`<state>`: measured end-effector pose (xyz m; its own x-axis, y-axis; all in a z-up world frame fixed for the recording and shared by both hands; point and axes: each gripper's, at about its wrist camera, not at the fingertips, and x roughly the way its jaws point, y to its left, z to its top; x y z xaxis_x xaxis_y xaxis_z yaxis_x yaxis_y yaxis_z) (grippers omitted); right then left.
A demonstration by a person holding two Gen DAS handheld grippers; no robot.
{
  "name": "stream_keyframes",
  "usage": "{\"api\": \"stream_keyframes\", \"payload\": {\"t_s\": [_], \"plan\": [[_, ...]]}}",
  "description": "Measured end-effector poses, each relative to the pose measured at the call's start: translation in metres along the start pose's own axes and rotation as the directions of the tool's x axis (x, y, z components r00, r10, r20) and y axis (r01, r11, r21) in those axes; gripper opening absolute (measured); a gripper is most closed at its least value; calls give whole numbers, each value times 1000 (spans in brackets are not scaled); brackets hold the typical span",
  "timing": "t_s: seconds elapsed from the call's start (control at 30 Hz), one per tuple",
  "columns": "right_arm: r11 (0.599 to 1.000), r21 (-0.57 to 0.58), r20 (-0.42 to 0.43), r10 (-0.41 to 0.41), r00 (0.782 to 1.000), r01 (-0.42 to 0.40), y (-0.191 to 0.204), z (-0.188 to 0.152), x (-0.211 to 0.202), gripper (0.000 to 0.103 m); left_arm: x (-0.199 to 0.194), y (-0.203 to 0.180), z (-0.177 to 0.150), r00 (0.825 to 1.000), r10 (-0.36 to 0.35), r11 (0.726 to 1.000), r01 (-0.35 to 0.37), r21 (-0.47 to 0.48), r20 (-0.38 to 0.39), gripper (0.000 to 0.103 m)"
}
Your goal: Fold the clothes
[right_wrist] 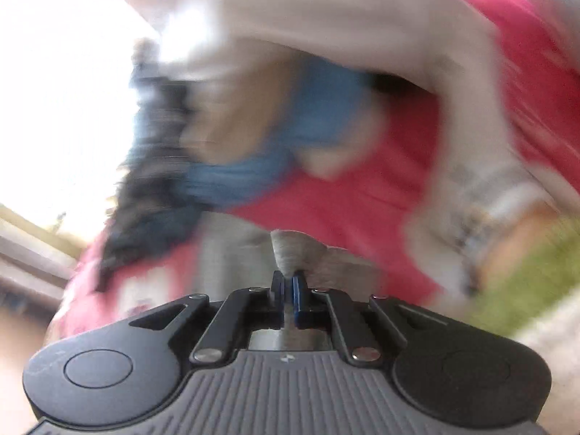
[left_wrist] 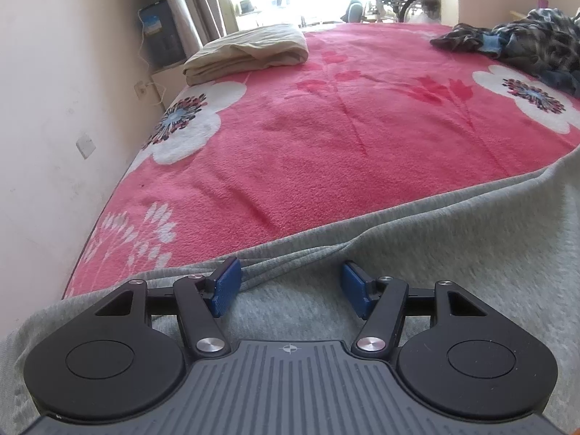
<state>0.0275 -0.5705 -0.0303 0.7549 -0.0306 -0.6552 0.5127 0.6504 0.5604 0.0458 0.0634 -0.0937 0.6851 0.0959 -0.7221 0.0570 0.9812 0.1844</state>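
A grey knit garment (left_wrist: pixel 435 253) lies spread over the near part of the bed on a pink floral blanket (left_wrist: pixel 308 137). My left gripper (left_wrist: pixel 290 276) hovers low over its wrinkled far edge, open, with its blue pads wide apart and a loose crease of the cloth lying between them. In the blurred right wrist view my right gripper (right_wrist: pixel 289 280) is shut on a pinched tuft of the grey garment (right_wrist: pixel 286 250), which sticks up past the blue pads. The pink blanket (right_wrist: pixel 344 210) shows behind it.
A folded beige cloth (left_wrist: pixel 246 54) rests at the bed's far left. A heap of dark patterned and blue clothes (left_wrist: pixel 525 43) lies at the far right, blurred in the right wrist view as dark clothes (right_wrist: pixel 163 199). A wall (left_wrist: pixel 54 108) runs close along the bed's left side.
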Motion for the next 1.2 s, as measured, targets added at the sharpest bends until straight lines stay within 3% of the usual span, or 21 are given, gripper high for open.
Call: {"api": "stream_keyframes", "payload": {"t_s": [0.07,0.1,0.13,0.2,0.27,0.4,0.57,0.63,0.67,0.7,0.73,0.8,0.9,0.97,1.07,1.2], "plan": [[984,-117,-23,133,991,-135,27,-1,-3,6,0,-1,0,1000,8,1000,-8,0,-2,61],[972,-161,-57,162,985,-169,37,-3,-1,9,0,-2,0,1000,11,1000,-11,1,-2,61],[960,-199,-95,179,979,-195,46,-5,2,29,0,-2,1,1000,14,1000,-14,2,-2,61],[962,-232,-70,133,989,-146,46,-5,1,51,0,-2,0,1000,17,1000,-17,3,-2,61],[969,-236,-24,71,997,-75,37,-3,-3,50,0,-3,0,1000,18,1000,-18,2,-1,62],[980,-175,-25,-99,995,93,-1,4,-1,50,1,-3,0,1000,19,1000,-19,2,2,62],[979,-176,-169,-136,976,105,-19,-2,20,50,1,-4,0,1000,24,1000,-24,0,5,62],[968,-168,-243,-225,943,188,-29,-9,39,45,1,-5,0,1000,28,1000,-28,0,4,63],[945,-159,-267,-321,909,287,-39,-13,47,44,1,-5,1,1000,30,1000,-30,1,4,63],[914,-150,-267,-405,874,378,-48,-15,51,31,1,-5,1,1000,30,1000,-30,0,2,63],[907,-158,-251,-418,873,389,-48,-16,49,27,1,-6,1,1000,31,1000,-31,-1,1,63],[914,-199,-201,-392,898,354,-38,-16,41,32,1,-5,2,999,32,999,-32,-1,0,63],[913,-345,-103,-265,959,216,8,-21,24,34,1,-5,1,999,34,999,-34,-3,0,63],[900,-413,-81,-186,979,137,38,-26,24,48,1,-6,1,999,37,999,-37,-6,-1,63],[883,-462,-99,-141,985,80,71,-36,43,50,1,-6,2,999,40,999,-40,-6,-2,63],[861,-504,-154,-168,974,69,98,-52,77,51,1,-6,2,999,42,999,-42,-6,-3,63]]}}
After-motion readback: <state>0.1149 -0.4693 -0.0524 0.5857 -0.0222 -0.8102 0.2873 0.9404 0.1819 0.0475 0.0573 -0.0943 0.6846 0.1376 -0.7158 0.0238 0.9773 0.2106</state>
